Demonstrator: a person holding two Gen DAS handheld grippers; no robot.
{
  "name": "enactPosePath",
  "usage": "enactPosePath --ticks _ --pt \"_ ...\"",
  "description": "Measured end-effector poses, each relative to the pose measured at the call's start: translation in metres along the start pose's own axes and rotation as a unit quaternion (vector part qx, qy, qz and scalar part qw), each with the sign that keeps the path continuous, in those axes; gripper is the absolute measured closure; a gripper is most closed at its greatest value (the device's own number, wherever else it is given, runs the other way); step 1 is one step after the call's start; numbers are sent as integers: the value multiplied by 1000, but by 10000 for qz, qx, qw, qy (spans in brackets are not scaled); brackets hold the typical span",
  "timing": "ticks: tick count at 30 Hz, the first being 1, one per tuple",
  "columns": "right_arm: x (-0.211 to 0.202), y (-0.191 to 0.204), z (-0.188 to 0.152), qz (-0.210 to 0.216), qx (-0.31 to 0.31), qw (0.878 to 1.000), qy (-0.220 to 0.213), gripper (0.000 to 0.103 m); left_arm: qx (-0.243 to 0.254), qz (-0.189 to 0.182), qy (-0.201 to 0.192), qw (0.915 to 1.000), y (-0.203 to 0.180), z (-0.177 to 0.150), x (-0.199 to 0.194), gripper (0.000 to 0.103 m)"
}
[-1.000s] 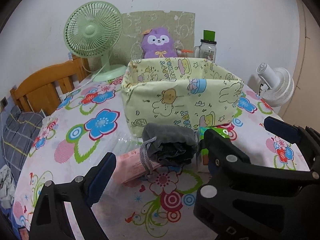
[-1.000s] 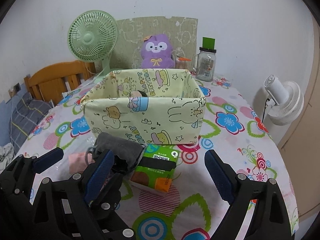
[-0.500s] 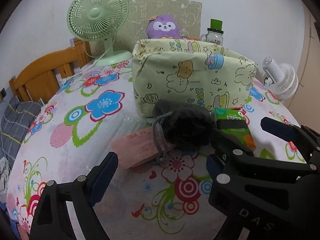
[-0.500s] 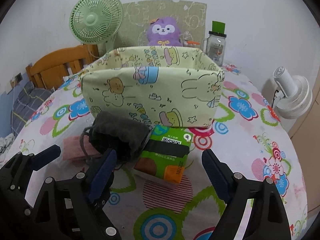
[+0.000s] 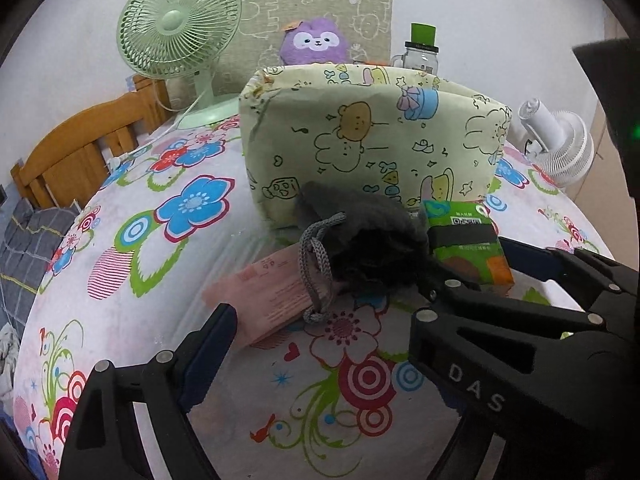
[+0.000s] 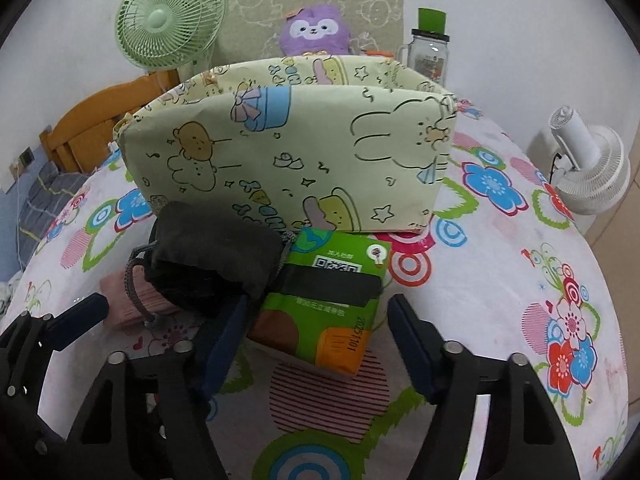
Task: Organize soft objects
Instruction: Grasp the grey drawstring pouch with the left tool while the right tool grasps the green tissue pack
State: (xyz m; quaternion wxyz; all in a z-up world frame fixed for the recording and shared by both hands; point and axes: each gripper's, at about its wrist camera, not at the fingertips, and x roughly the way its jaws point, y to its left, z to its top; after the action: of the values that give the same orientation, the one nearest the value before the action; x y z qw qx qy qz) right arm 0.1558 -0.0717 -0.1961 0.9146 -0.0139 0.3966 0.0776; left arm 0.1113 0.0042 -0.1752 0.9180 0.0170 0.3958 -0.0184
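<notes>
A dark grey drawstring pouch (image 5: 372,240) (image 6: 216,260) lies on the floral tablecloth in front of a pale yellow fabric bin (image 5: 368,140) (image 6: 296,156). It rests partly on a pink packet (image 5: 264,296) (image 6: 136,300). A green tissue pack (image 5: 468,244) (image 6: 332,296) lies to its right. My left gripper (image 5: 324,308) is open, its fingers straddling the pouch and pink packet. My right gripper (image 6: 320,320) is open, its fingers on either side of the near end of the green pack.
A green desk fan (image 5: 180,32), a purple plush (image 5: 316,42) and a glass jar with a green lid (image 5: 422,52) stand behind the bin. A white fan (image 6: 592,168) stands off the table's right edge. A wooden chair back (image 5: 80,148) is at the left.
Both grippers have moved forward and lower toward the items in front of the bin. The right gripper's fingers now flank the green pack; the left's flank the pouch.
</notes>
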Motion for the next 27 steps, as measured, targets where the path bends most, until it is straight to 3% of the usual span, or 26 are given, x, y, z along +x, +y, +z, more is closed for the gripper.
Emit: enactPosePath --ticks 3,10,27 --pt "-1 -1 1 5 -12 10000 9 41 46 14 15 10000 -3 0 1 13" --pt "-7 -12 1 12 33 10000 -3 45 161 81 -44 9998 -10 3 0 13" --pt "-26 -52 8 -71 440 9987 -237 45 248 142 -210 9994 -36 28 9 13"
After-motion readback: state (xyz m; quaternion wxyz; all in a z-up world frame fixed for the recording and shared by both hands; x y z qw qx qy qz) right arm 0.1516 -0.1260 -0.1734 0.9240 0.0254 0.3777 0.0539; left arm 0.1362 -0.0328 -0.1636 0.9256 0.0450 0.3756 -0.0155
